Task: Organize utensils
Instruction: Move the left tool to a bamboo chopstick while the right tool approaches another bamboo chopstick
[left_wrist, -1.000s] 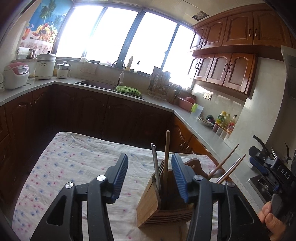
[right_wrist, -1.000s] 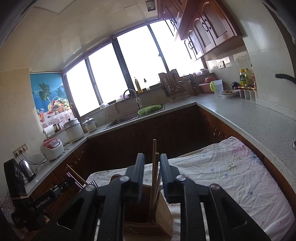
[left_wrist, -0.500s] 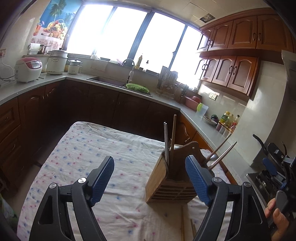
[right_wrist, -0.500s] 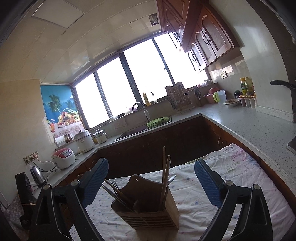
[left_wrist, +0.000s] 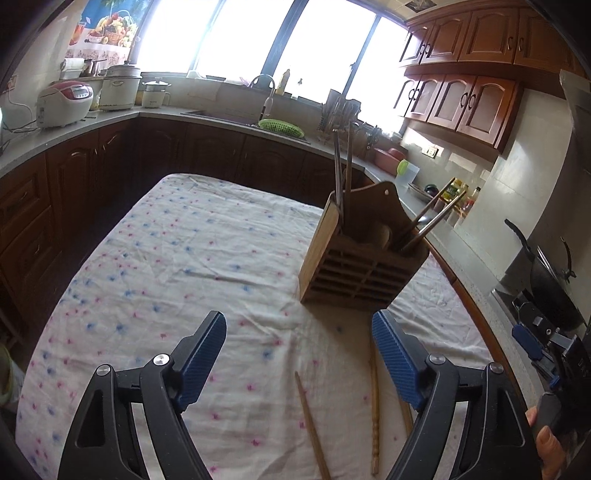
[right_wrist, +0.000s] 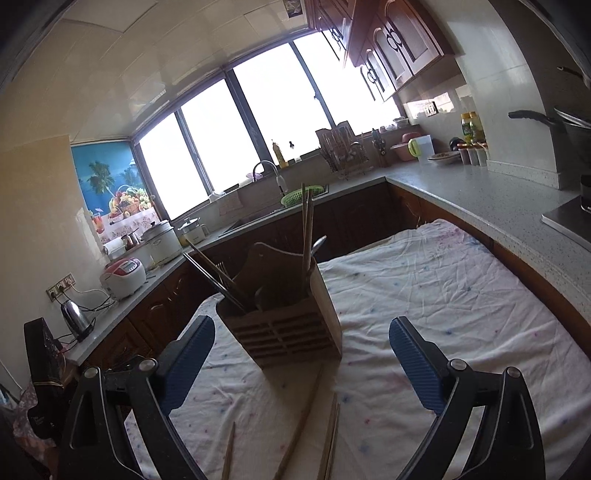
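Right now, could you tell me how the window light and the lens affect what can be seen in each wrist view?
Left wrist view: the windows are blown out white, the cabinets below dark; the wooden utensil holder stays sharp. Right wrist view: the same glare hides everything outside; fisheye bends the countertop, and loose chopsticks on the cloth look slightly soft.

A bright window (right_wrist: 258, 122) fills twelve o'clock, glare washing out the panes. Dark wood cabinets (left_wrist: 461, 99) hang at two o'clock. A grey counter (right_wrist: 480, 192) wraps the room over dark cupboards (left_wrist: 74, 177). At nine o'clock, a tropical poster (right_wrist: 110, 184) covers the wall.
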